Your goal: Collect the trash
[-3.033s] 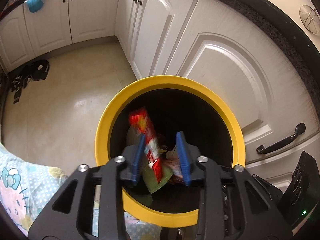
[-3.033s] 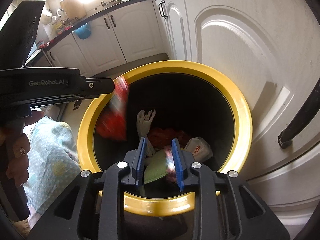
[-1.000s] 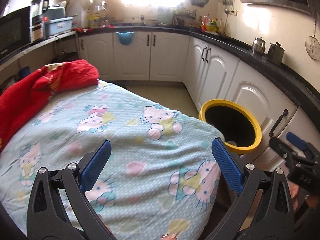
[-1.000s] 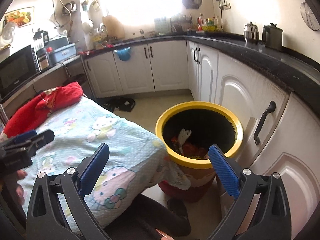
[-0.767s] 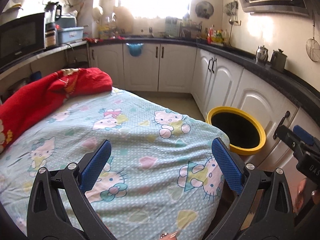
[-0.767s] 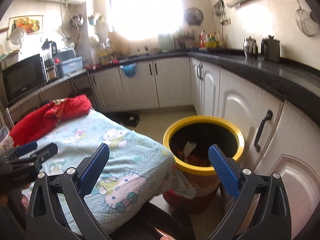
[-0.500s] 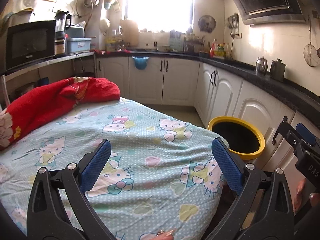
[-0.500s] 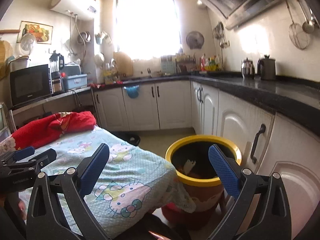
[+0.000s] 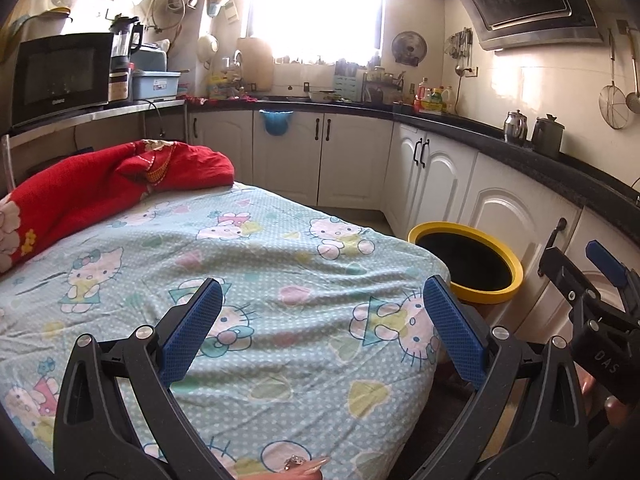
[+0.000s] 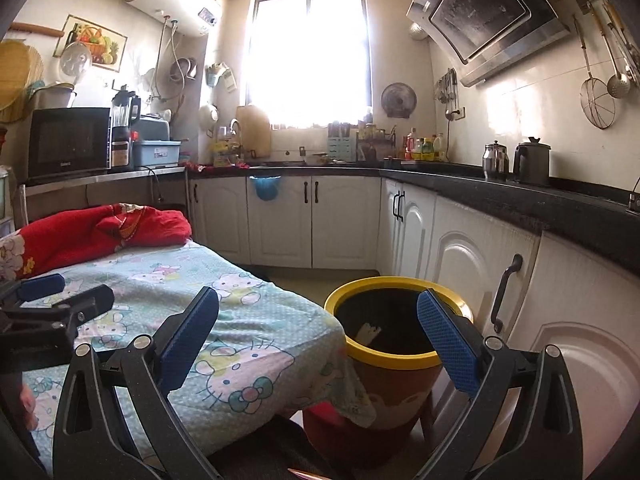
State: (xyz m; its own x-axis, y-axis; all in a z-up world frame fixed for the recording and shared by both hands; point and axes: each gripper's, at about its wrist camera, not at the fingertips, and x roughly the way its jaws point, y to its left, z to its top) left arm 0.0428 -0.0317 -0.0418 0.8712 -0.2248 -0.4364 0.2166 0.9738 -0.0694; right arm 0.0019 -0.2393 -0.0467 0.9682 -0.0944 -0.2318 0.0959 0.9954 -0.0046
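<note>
Three seconds back both grippers hung over the bin with trash dropping in; here they had lifted away, and both were empty. The left gripper point(image 9: 322, 314) hovered above the patterned cloth point(image 9: 256, 264), its blue ribbed pads spread wide; the right gripper point(image 10: 316, 326) stood spread just as wide. One round yellow-rimmed bin point(image 10: 394, 354) sat beside the white cabinets point(image 10: 476, 256), one pale scrap of trash point(image 10: 370, 333) showing inside it. One red blanket point(image 9: 100, 188) lay bunched at the cloth's far end.
</note>
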